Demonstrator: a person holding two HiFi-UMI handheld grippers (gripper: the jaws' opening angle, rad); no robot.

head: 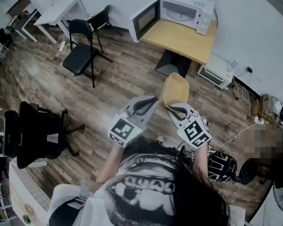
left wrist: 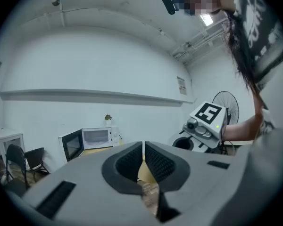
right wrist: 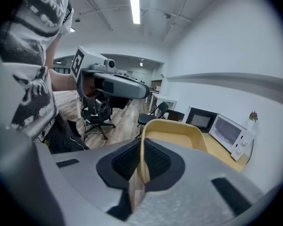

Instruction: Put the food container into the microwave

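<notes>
- In mid-air above the brown wooden plank floor (head: pixel 122 79), well short of the desk, the shallow yellow plastic food container (head: pixel 174 89) was held out in front of the person, borne by its near rim alone.
- That rim wall was pinched edge-on between the jaws of the right gripper (right wrist: pixel 142 149), with one ribbed pad inside the wall and one outside.
- The jaws of the left gripper (left wrist: pixel 144 147) were pressed together on nothing, and that gripper was seen near the container but apart from it.
- The container was seen as a rounded-rectangular tray with low, outward-sloping walls and a smooth matte surface. No lid was seen on it and nothing inside it.
- It was judged light and fairly stiff, since it was carried from one edge without visible sag.
- Its thin wall was judged liable to flex, and the smooth plastic liable to pivot or slip between the pads.
- A deep bite at the middle of a short wall was judged the soundest hold.
- The white microwave (head: pixel 179 13), its door swung open, was seen well apart on the light wooden desk (head: pixel 184 44).
</notes>
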